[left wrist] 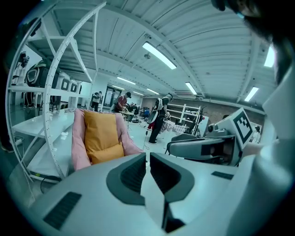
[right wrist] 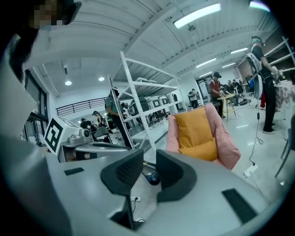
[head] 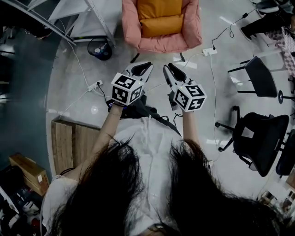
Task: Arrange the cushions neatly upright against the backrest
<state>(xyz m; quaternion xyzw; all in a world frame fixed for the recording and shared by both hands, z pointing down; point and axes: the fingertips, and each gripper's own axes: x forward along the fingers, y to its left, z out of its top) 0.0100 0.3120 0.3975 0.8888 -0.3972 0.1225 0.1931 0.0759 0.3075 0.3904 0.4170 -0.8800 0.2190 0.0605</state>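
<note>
A pink armchair (head: 189, 32) stands on the floor ahead of me. One orange cushion (head: 159, 7) leans upright against its backrest. A second orange cushion (head: 161, 25) lies across the seat in front of it. Both grippers hang in the air well short of the chair, side by side. My left gripper (head: 146, 67) is shut with nothing in it, and my right gripper (head: 167, 67) stands slightly open and empty. The left gripper view has the chair (left wrist: 78, 143) and both cushions (left wrist: 99, 129) beyond its jaws at the left. In the right gripper view the cushions (right wrist: 193, 129) are at the right.
A white shelving rack (head: 99, 18) and a dark round bin (head: 100, 48) stand left of the chair. Power strips (head: 209, 51) with cables lie on the floor. Black office chairs (head: 258, 138) are at the right, a wooden pallet (head: 69, 143) at the left. People stand far off.
</note>
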